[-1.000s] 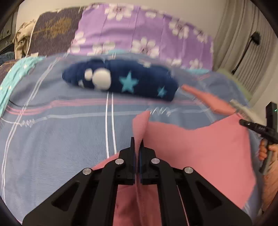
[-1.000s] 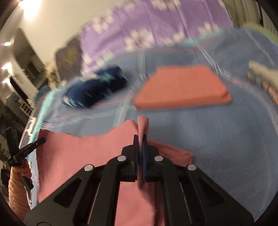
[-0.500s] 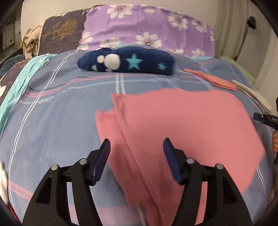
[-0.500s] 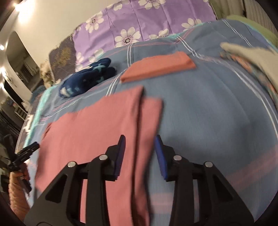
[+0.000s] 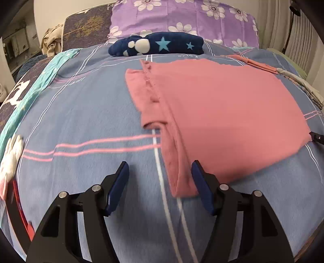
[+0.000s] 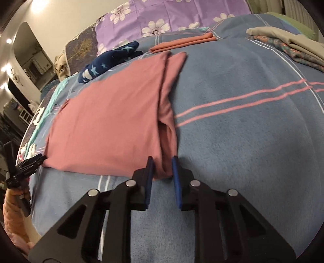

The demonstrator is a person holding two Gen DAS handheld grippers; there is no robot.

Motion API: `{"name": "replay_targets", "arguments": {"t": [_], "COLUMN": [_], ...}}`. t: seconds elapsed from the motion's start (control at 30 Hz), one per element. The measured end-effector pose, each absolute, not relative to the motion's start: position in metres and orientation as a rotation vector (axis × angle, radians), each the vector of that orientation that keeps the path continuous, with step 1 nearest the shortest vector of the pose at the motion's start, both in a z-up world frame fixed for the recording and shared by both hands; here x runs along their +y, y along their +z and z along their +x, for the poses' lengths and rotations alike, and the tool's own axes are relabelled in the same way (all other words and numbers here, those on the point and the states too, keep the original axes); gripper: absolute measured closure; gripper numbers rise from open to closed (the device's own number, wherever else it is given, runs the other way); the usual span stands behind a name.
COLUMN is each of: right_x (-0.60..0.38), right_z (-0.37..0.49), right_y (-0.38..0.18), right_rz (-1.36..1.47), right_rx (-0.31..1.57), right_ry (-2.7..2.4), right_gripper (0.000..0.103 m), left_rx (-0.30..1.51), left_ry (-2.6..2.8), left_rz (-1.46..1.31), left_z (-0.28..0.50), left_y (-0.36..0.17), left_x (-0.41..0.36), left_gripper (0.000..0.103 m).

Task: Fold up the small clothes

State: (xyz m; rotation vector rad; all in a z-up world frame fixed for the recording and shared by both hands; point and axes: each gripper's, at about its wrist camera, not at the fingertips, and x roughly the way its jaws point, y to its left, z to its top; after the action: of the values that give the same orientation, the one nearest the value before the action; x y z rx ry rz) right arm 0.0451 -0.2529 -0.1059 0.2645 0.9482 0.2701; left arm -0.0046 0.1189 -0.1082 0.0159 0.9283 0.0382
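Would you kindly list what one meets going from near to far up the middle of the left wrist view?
Left tool → pink garment → navy star-patterned item → purple flowered pillow.

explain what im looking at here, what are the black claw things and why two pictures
The black claws are two hand-held grippers, one in each of a person's hands, each with a camera looking along its jaws; so one picture per hand. The left gripper stands open, holding nothing. The right gripper has just been closing; a corner of the pink garment lies between its jaws, though no firm pinch shows. The garment lies flat on a blue bedspread, with a navy star-print piece, a folded orange piece and a folded stack beyond.
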Motion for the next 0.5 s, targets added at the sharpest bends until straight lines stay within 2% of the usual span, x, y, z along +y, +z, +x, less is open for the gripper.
{"name": "replay_targets", "arguments": {"t": [0.07, 0.23, 0.27, 0.3, 0.33, 0.43, 0.5], "right_x": [-0.255, -0.263, -0.264, -0.265, -0.266, -0.275, -0.280], "right_z": [0.041, 0.036, 0.035, 0.034, 0.033, 0.028, 0.029], "right_y": [-0.107, -0.110, -0.110, -0.111, -0.111, -0.114, -0.116], "right_rz": [0.274, 0.324, 0.333, 0.340, 0.348, 0.402, 0.456], "right_rx": [0.944, 0.931, 0.925, 0.923, 0.921, 0.916, 0.915], "right_ry": [0.270, 0.280, 0.284, 0.288, 0.293, 0.323, 0.343], "right_gripper": [0.084, 0.084, 0.084, 0.084, 0.084, 0.083, 0.083], "left_rx": [0.924, 0.946, 0.950, 0.960, 0.964, 0.928, 0.878], "left_ry": [0.055, 0.105, 0.126, 0.188, 0.221, 0.080, -0.017], "left_rz": [0.005, -0.031, -0.042, -0.022, -0.013, -0.173, -0.092], "left_z": [-0.010, -0.014, -0.015, -0.016, -0.017, -0.018, -0.011], "left_y": [-0.107, -0.106, -0.105, -0.104, -0.101, -0.081, -0.063], "left_x": [0.122, 0.130, 0.131, 0.132, 0.132, 0.123, 0.085], "left_gripper": [0.037, 0.049, 0.053, 0.068, 0.073, 0.081, 0.081]}}
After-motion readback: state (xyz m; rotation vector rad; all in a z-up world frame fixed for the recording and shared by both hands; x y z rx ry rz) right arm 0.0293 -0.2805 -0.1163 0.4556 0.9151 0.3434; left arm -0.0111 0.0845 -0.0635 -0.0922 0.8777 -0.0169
